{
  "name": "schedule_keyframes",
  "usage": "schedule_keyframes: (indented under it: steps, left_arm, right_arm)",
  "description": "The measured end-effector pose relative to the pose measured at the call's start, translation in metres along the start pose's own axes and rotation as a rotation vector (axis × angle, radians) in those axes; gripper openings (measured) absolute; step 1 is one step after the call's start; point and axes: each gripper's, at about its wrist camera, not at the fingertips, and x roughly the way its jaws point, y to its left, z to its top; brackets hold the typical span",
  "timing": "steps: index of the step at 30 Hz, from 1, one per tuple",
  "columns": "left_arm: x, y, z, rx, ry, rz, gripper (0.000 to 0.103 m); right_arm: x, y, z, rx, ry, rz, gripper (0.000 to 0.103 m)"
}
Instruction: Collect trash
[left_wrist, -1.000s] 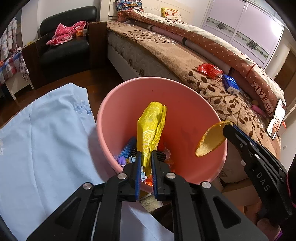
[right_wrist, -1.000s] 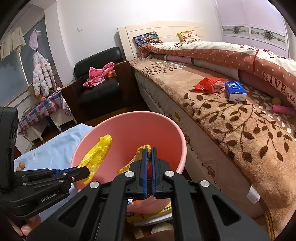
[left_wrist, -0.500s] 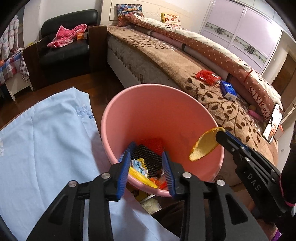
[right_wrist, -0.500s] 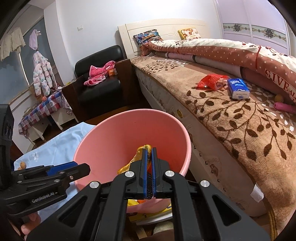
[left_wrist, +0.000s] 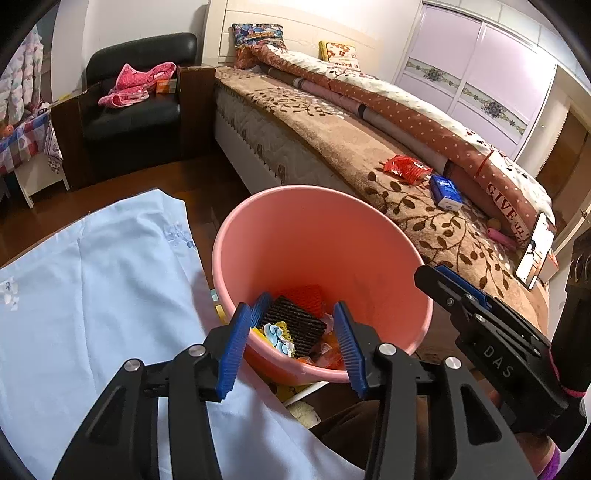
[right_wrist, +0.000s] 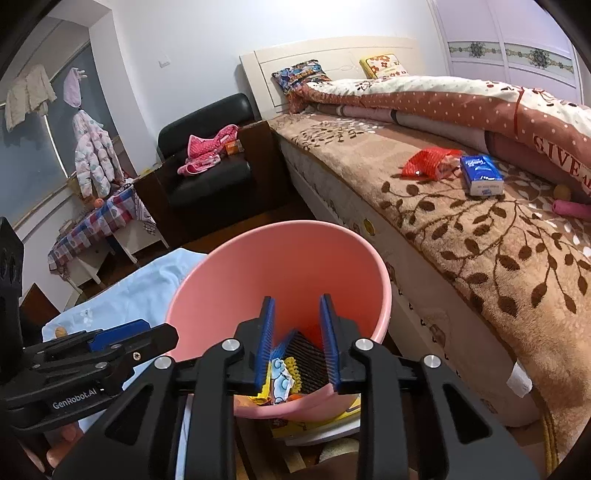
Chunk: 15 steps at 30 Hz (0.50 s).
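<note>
A pink bucket (left_wrist: 314, 236) stands between a blue cloth and the bed, with wrappers at its bottom: a black ribbed one (left_wrist: 297, 323), an orange one (left_wrist: 306, 295) and a yellow-and-blue one (left_wrist: 277, 334). My left gripper (left_wrist: 291, 345) hangs over the bucket's near rim, its jaws opening with nothing between them. My right gripper (right_wrist: 297, 332) is over the same bucket (right_wrist: 280, 266), its jaws opening and nothing pressed between its pads. On the bed lie a red wrapper (left_wrist: 406, 168) and a blue tissue pack (left_wrist: 445, 192).
A light blue cloth (left_wrist: 92, 295) covers the surface left of the bucket. The bed (left_wrist: 332, 140) with a brown leaf-patterned blanket runs along the right, a phone (left_wrist: 533, 254) at its edge. A black armchair (left_wrist: 136, 110) with pink clothes stands behind. Yellow packaging lies under the bucket.
My left gripper opened and let go of the yellow bag, which is now down in the bucket, and it rose a little. My right gripper opened and the yellow-orange piece left its jaws.
</note>
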Motion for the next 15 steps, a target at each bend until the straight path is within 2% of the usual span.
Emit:
schedule_keyframes:
  steps: [11,15]
  left_arm:
    - [-0.035,-0.007,-0.010,0.035,-0.088,0.057,0.046]
    - [-0.049,-0.005,-0.015,0.031,-0.120,0.066,0.046]
  right_arm:
    - [-0.025,0.015,-0.010,-0.020,-0.011,0.048,0.026]
    - [-0.034,0.021,-0.015,-0.024,-0.017,0.067,0.037]
